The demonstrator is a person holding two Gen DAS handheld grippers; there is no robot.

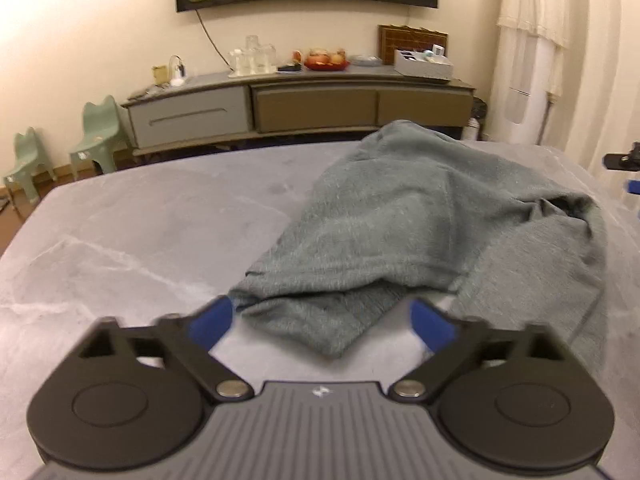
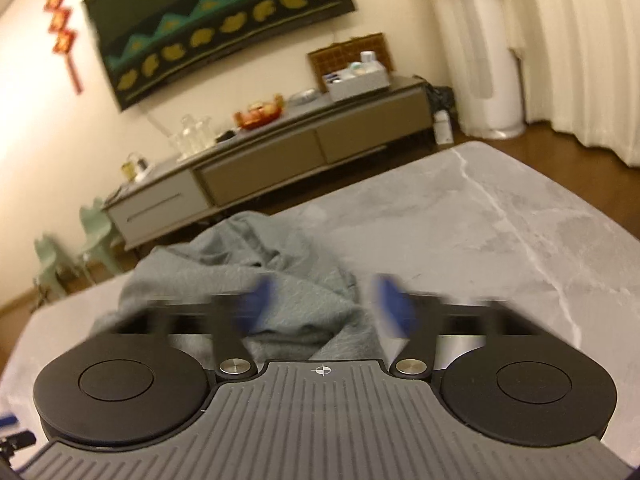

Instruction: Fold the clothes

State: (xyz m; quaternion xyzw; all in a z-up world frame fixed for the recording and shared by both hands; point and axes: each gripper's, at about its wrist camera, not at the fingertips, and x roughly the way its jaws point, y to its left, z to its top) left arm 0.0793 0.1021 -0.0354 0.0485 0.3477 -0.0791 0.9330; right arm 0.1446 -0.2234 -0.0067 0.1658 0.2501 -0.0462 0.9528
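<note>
A grey-green garment (image 1: pixel 420 232) lies crumpled on the grey marble table (image 1: pixel 140 232), with one corner pointing toward me. My left gripper (image 1: pixel 322 320) is open, its blue pads either side of that near corner, just above it. In the right wrist view the same garment (image 2: pixel 248 276) lies bunched at the table's left. My right gripper (image 2: pixel 322 304) is open and blurred, with its blue pads above the garment's right edge. Neither gripper holds cloth.
A long low sideboard (image 1: pixel 304 104) with glasses, fruit and a box stands against the far wall. Two green child chairs (image 1: pixel 100 136) stand at the left. White curtains (image 2: pixel 560 40) hang at the right. The table's far edge (image 2: pixel 400 176) drops to a wooden floor.
</note>
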